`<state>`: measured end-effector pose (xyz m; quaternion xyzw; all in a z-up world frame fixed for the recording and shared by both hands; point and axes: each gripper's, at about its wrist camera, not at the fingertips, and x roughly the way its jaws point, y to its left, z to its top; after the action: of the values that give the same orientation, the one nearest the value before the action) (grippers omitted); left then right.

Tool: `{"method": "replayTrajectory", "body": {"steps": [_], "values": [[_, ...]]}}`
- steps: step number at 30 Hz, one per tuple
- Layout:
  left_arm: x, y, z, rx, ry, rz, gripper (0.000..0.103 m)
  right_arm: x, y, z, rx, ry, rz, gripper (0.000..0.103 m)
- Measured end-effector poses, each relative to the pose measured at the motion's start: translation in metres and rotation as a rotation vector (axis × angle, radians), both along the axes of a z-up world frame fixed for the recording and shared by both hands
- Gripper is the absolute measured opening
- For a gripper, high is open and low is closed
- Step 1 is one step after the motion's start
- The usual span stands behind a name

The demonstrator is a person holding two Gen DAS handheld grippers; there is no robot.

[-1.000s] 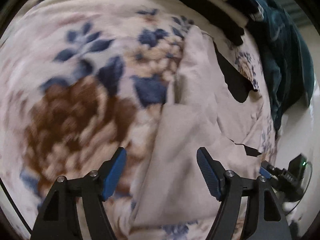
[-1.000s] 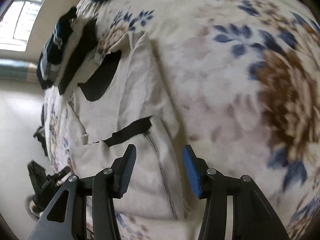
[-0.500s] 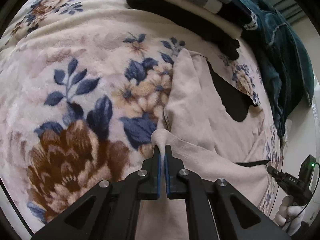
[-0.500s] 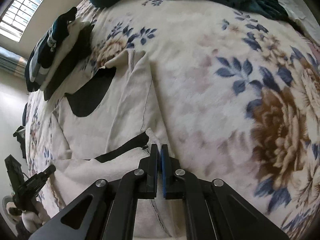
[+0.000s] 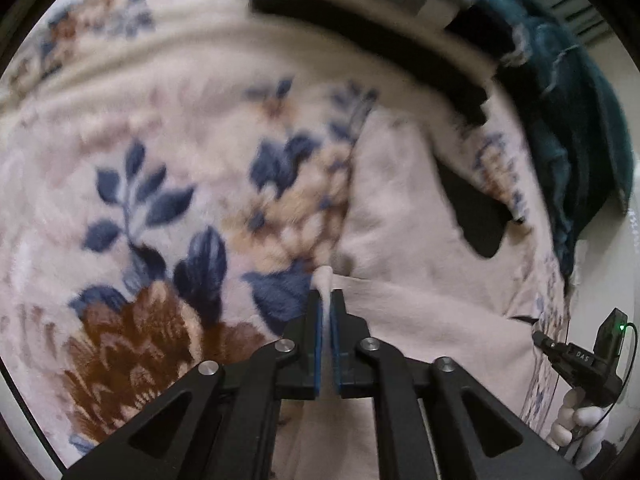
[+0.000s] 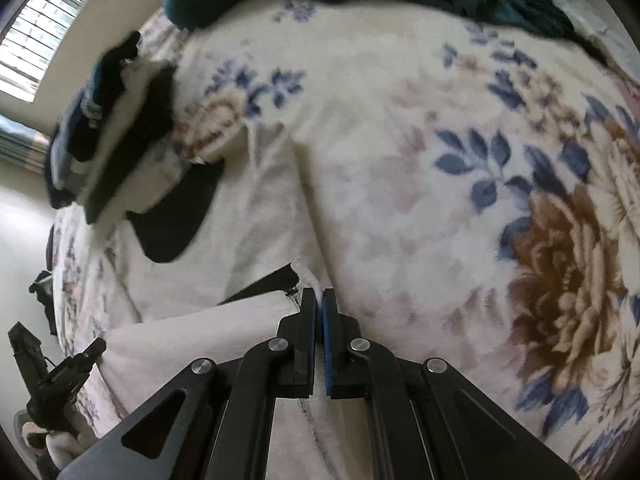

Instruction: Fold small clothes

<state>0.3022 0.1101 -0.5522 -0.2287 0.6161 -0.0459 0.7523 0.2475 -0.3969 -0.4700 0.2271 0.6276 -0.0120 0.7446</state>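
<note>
Two grippers pinch the same cream garment (image 5: 404,216) on the floral blanket (image 5: 152,168): the left gripper (image 5: 326,308) is clamped on a corner poking up between its blue pads, and the right gripper (image 6: 319,312) is closed on the hem beside a black band (image 6: 260,286). "DAS" reads on the far handle in the left view. Ahead, the stacked clothes (image 6: 108,128) are blurred
</note>
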Motion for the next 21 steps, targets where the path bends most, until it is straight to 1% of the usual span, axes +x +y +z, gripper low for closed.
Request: {"method": "replayTrajectory", "body": {"steps": [1,2,3,4,5,6,7,10,11,14,16,17,19,21], "values": [[0.002,0.003,-0.005,-0.024,0.025,0.01,0.009,0.002,-0.001,-0.006,0.003,0.031,-0.006,0.003],[0.004,0.008,-0.007,-0.036,0.048,0.032,0.024,0.004,-0.002,-0.011,0.008,0.052,-0.011,0.004],[0.005,0.011,-0.006,-0.042,0.051,0.044,0.044,0.006,-0.003,-0.014,0.008,0.071,-0.008,0.01],[0.008,0.015,-0.003,-0.064,0.041,0.06,0.054,0.009,-0.004,-0.016,0.002,0.096,-0.003,0.024],[0.013,0.017,0.002,-0.075,0.024,0.069,0.064,0.01,-0.005,-0.014,0.003,0.1,-0.005,0.034],[0.018,0.017,0.007,-0.074,0.003,0.067,0.065,0.012,-0.006,-0.009,0.011,0.079,-0.008,0.047],[0.028,0.016,0.014,-0.065,-0.027,0.046,0.065,0.016,-0.007,-0.002,0.009,0.055,-0.006,0.048],[0.066,-0.003,0.028,0.016,-0.084,-0.06,0.065,0.04,-0.002,0.012,-0.003,0.025,0.042,0.048],[0.083,-0.015,0.031,0.052,-0.105,-0.116,0.065,0.051,-0.001,0.014,-0.006,0.021,0.052,0.048],[0.122,-0.042,0.024,0.137,-0.1,-0.244,0.065,0.092,0.006,0.012,-0.004,0.016,0.073,0.048],[0.147,-0.058,0.011,0.173,-0.067,-0.314,0.065,0.121,0.014,0.005,-0.013,0.036,0.081,0.048],[0.156,-0.065,0.005,0.184,-0.056,-0.34,0.065,0.135,0.014,-0.002,0.024,0.067,0.042,0.048],[0.168,-0.074,-0.004,0.203,-0.037,-0.39,0.065,0.157,0.01,-0.013,0.147,0.12,-0.068,0.048],[0.177,-0.083,-0.01,0.238,-0.033,-0.436,0.064,0.171,0.014,-0.015,0.196,0.124,-0.122,0.048]]}}
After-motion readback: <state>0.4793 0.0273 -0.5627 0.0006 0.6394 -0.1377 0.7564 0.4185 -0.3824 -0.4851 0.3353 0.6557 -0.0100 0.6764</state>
